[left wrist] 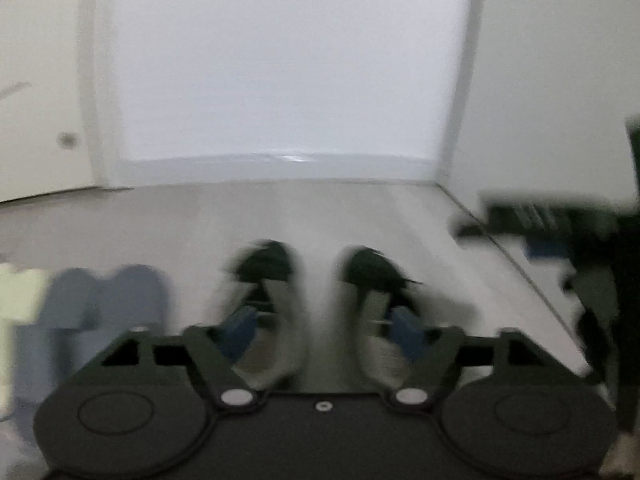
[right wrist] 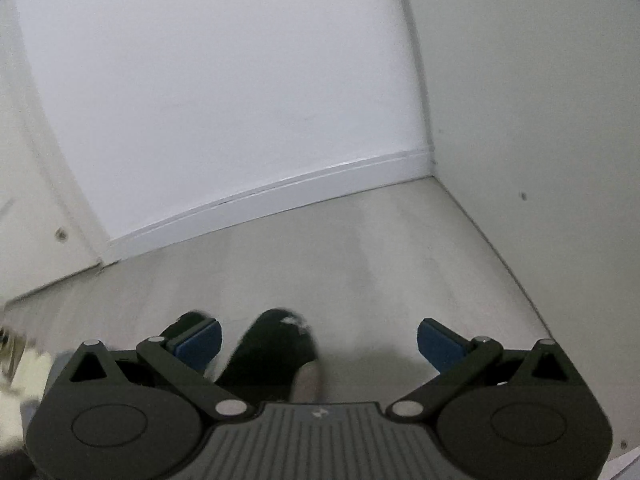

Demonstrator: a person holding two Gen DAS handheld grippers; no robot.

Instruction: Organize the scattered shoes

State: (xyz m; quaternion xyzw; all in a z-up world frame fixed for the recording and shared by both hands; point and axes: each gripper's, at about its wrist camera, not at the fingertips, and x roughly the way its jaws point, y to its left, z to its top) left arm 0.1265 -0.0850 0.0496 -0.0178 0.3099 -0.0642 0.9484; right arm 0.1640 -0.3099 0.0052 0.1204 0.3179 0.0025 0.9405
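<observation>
Black-toed, grey-sided sneakers: a pair stands side by side on the pale floor at lower centre of the left wrist view, left sneaker (left wrist: 260, 304) and right sneaker (left wrist: 376, 300), toes toward the white baseboard (left wrist: 280, 164). The left gripper (left wrist: 324, 328) has its fingers spread wide, one blue pad over each shoe, nothing clamped. Pale blue slippers (left wrist: 108, 300) sit just beside the pair at lower left; a cream-coloured shoe (left wrist: 20, 300) shows at the left edge, blurred.

In the right wrist view the right gripper (right wrist: 318, 340) is likewise spread and empty, with one sneaker toe between its pads and untouched.

Risks, as judged: strong motion blur suggests fast travel, so a low fingertip could clip a sneaker and skew the pair or push it into the slippers. The two grippers work close together; the dark shape at right of the left view is probably the other tool, so collision is possible.

Writing: none legible. A small pale emblem (right wrist: 320, 413) on the right gripper body is too small to read.
</observation>
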